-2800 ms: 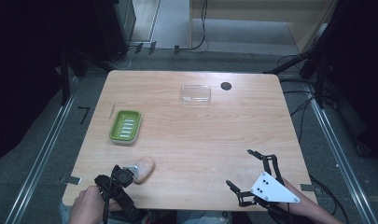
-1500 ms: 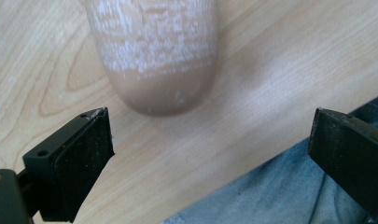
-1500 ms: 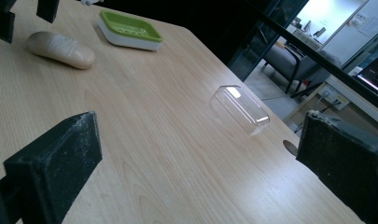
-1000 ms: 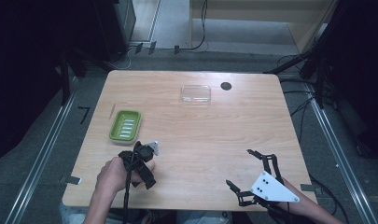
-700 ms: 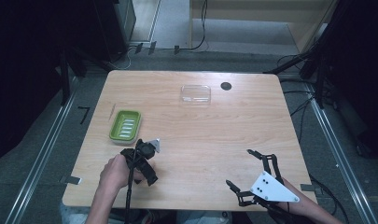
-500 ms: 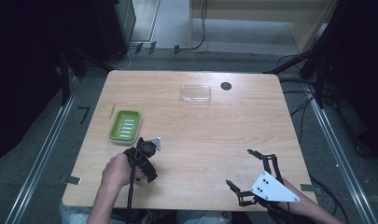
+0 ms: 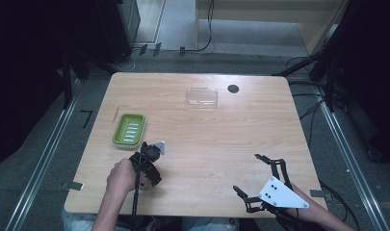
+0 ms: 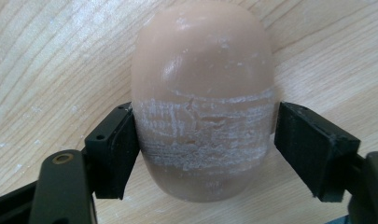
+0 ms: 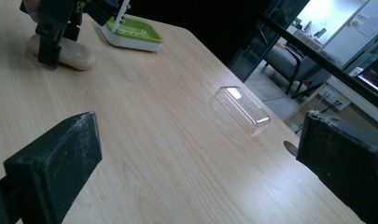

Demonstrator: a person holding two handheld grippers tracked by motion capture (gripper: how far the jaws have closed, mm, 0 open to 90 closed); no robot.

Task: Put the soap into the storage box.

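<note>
At the near edge of the table (image 7: 207, 159), the right gripper (image 7: 254, 182) lies low and level, its grey plate up and the person's hand behind it at the corner; its jaws stand wide apart with nothing between them, and the right gripper view looks out between the two black pads across bare wood. Farther left, the left hand (image 7: 119, 177) reaches in from the near edge with its forearm angled toward the table's middle, and the left gripper (image 8: 203, 140) points down onto the bar of soap (image 8: 203, 93). Its jaws have just been closing: the left gripper view shows the soap lying on the wood between them, one pad against its side, the other just beside it with a thin gap. From above, the gripper covers the soap. Just beyond stands the green soap dish (image 7: 129, 130); toward the far edge lies the clear lid (image 7: 201, 96).
</note>
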